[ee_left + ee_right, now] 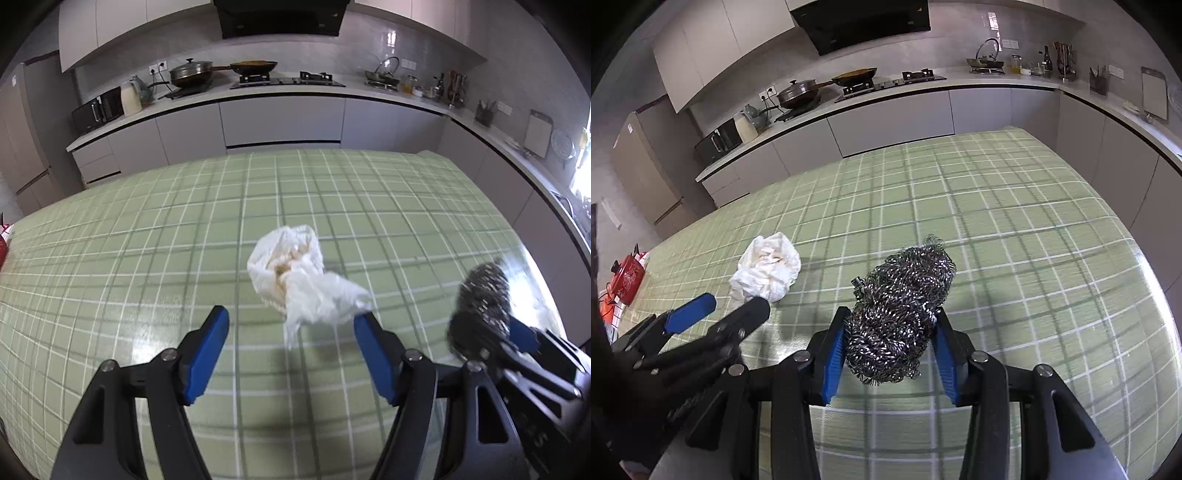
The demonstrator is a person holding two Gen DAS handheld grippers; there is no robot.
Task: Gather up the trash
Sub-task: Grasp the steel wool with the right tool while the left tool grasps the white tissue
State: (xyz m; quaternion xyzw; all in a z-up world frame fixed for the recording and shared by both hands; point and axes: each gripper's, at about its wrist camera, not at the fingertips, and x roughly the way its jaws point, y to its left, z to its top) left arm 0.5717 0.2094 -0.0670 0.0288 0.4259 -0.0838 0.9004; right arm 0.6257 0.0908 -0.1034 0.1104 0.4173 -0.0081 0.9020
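On the green checked tablecloth (147,229) lies a crumpled tissue (295,273); our left gripper (291,321) gapes beside it, our right gripper (890,325) clamps a steel-wool scourer (901,310).

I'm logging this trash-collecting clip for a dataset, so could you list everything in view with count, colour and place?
crumpled tissue: one, white with brownish stains, on the table just ahead of the left fingers
steel wool scrubber: one, silver-grey, clamped between the right fingers
tablecloth: one, green plaid, covering the table
red appliance: one, red, at the table's far left edge
lidded pan: one, dark, on the back counter
wok: one, dark, on the stove
microwave: one, black, left end of the counter
range hood: one, black, above the stove
left hand-held gripper: one, black with blue pads, open
right hand-held gripper: one, black with blue pads, shut on the scrubber
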